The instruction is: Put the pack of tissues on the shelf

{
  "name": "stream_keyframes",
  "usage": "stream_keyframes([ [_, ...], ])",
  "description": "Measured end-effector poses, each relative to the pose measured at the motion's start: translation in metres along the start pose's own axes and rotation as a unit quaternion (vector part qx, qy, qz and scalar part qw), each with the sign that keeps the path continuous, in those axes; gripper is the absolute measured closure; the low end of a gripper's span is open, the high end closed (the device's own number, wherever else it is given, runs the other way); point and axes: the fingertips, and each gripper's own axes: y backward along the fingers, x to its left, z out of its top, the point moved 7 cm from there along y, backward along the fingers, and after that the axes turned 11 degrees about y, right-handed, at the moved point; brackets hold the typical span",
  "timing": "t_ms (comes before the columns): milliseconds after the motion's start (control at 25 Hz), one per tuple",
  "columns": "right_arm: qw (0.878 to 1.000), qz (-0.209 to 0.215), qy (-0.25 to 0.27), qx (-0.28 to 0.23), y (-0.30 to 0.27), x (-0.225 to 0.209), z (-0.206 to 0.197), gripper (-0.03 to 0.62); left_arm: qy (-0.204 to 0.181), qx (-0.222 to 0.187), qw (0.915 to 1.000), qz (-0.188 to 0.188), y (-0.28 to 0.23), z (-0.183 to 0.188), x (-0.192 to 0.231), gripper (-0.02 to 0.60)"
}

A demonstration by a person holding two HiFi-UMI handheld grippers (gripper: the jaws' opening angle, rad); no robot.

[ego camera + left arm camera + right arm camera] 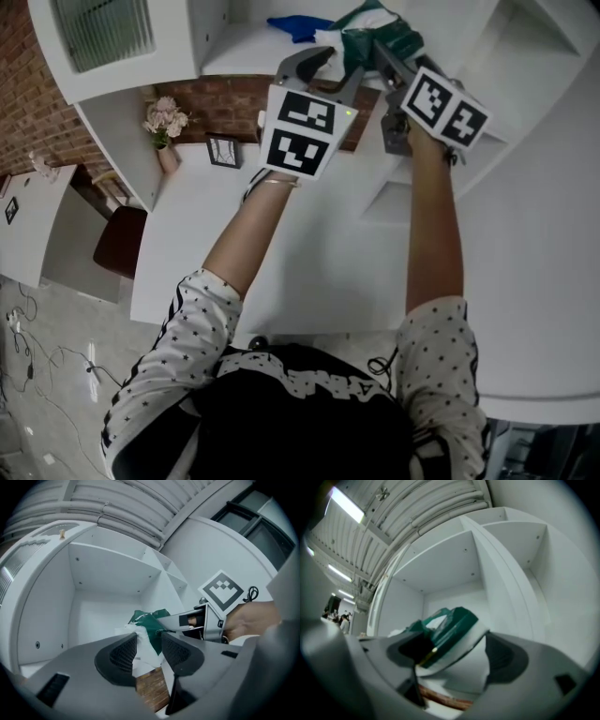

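Note:
The pack of tissues point(373, 36), green on top with white sides, hangs tilted at the mouth of the white shelf point(239, 45). My right gripper point(382, 52) is shut on it: in the right gripper view the pack point(450, 627) spans the gap of the right gripper point(454, 656), touching both pads. My left gripper point(336, 67) stands just left of the pack, open. In the left gripper view, the left gripper point(149, 648) has its pads apart, and the pack point(149, 623) lies just beyond them, with the right gripper's finger point(185, 620) reaching it from the right.
A blue cloth point(300, 25) lies on the same shelf, left of the pack. Below stands a white table point(216, 253) with a vase of pink flowers point(165, 127) and a small frame point(223, 150). A brown chair point(120, 242) sits at the table's left. Brick wall behind.

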Motion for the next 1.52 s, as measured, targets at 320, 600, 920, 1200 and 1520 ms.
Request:
stream_keyframes([
  [320,1.000,0.003,-0.017,-0.004,0.003,-0.001,-0.001,0.207,-0.051,0.011,0.9978,0.041,-0.011,-0.001,-0.002,0.396],
  [600,1.000,0.011,-0.026,-0.007,0.014,-0.002,-0.003,0.207,-0.053,0.018,0.9971,0.052,-0.017,0.001,-0.001,0.393],
  [920,1.000,0.020,-0.023,-0.001,0.027,-0.002,-0.009,0.207,-0.060,0.029,0.9955,0.067,-0.028,-0.002,0.001,0.393],
  [1200,0.999,0.035,-0.018,0.010,0.038,-0.005,-0.017,0.207,-0.060,0.038,0.9945,0.077,-0.037,-0.004,0.000,0.393],
  [1520,0.999,0.043,-0.025,0.001,0.052,-0.006,-0.021,0.207,-0.071,0.044,0.9929,0.085,-0.043,-0.004,-0.002,0.393],
])
